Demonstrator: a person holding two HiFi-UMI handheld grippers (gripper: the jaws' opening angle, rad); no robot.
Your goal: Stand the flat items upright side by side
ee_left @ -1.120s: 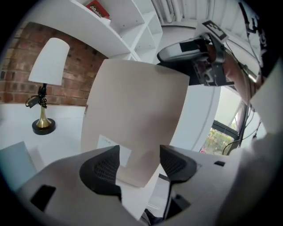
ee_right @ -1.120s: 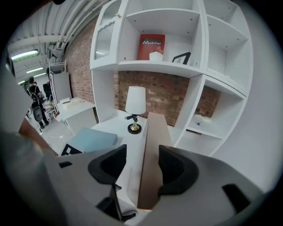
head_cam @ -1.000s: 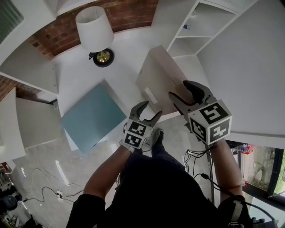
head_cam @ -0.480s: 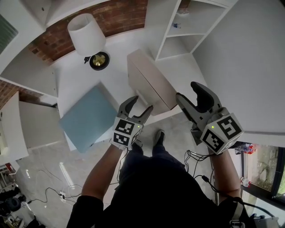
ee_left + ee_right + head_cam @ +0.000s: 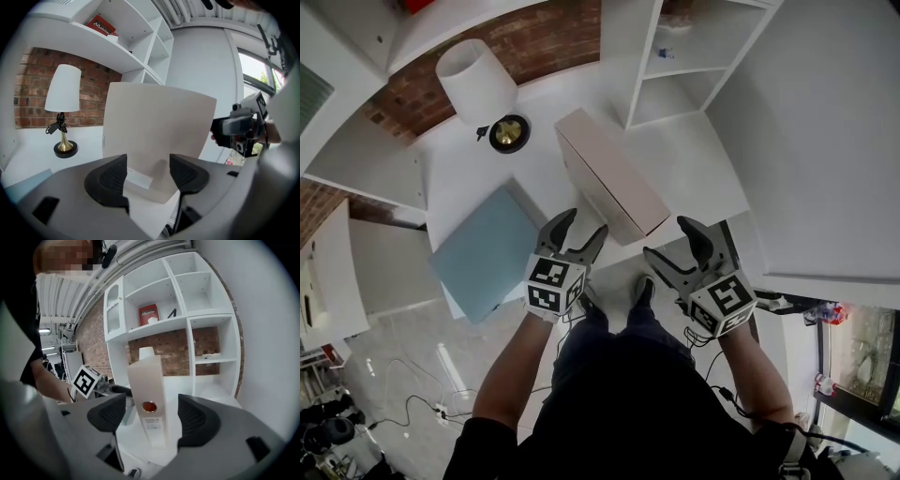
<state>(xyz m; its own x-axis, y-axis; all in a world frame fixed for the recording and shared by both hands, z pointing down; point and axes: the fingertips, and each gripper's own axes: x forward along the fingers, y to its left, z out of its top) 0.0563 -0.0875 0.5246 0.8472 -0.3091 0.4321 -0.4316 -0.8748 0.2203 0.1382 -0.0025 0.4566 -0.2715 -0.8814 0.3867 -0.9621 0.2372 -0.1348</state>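
A beige binder (image 5: 609, 178) stands upright on the white table (image 5: 469, 169), its spine with a round hole (image 5: 149, 406) facing the front edge. To its left a light blue binder (image 5: 487, 248) lies flat, overhanging the table's front edge. My left gripper (image 5: 583, 227) is open at that edge, facing the beige binder's broad side (image 5: 154, 126) without gripping it. My right gripper (image 5: 667, 242) hangs off the table, apart from the binder's spine; its jaws are opening with nothing between them.
A white-shaded lamp (image 5: 483, 80) on a brass foot stands at the back left of the table. A white shelf unit (image 5: 675, 56) rises behind on the right, with a red box (image 5: 148, 314) on an upper shelf. Cables lie on the floor (image 5: 412, 394).
The beige binder has gone from leaning to standing upright. My right gripper let go of it, opened wider and drew back off the table. The left gripper shifted slightly left.
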